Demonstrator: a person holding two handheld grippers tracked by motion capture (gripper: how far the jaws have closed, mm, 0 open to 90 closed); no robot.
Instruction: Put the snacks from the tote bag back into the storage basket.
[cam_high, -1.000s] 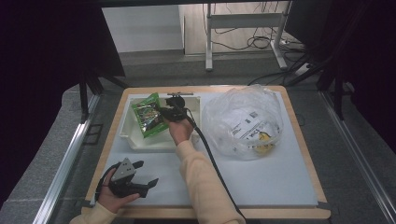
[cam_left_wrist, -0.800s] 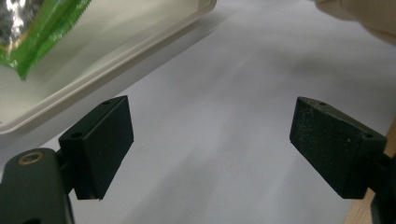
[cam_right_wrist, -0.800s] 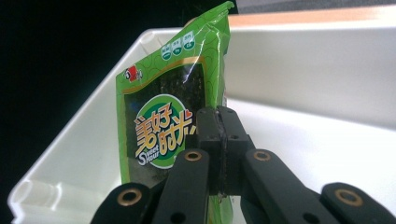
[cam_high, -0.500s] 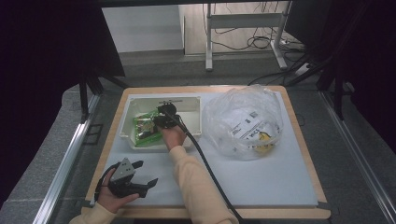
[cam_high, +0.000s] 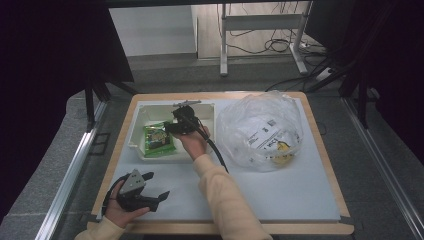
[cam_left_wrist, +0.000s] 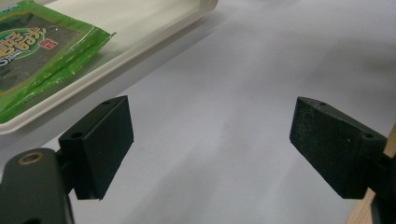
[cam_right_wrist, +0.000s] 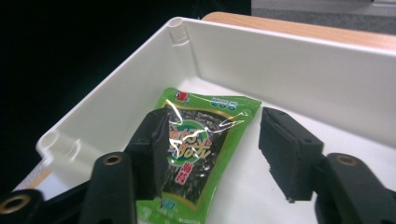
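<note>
White sheeting covers the bench (cam_high: 280, 195), which has a wooden rim; dark floor and cables lie beyond its far edge.

Tray (cam_high: 137, 131) — white, rectangular — sits at the far left of the bench. One green packet (cam_high: 159, 138) lies flat on the tray floor, toward the tray's left half; in the right gripper view the packet (cam_right_wrist: 201, 149) shows a dark printed panel under glossy film, its top end pointing at the tray's far corner.

Right gripper (cam_high: 171, 127) is held over the tray, reaching in from the near side. Its jaws stand spread, one on each side of the packet's right part, above it; contact cannot be confirmed. Right gripper (cam_right_wrist: 212, 154): nothing pinched between the pads.

Left gripper (cam_high: 155, 187) rests in the hand near the bench's near-left corner, well apart from the tray. Jaws wide apart, empty — bare white sheet between them in the left gripper view (cam_left_wrist: 210, 140), with the tray edge and packet (cam_left_wrist: 37, 56) at upper left.

Clear bag (cam_high: 260, 131) with a printed label lies crumpled at the far right of the bench, just beside the tray.
</note>
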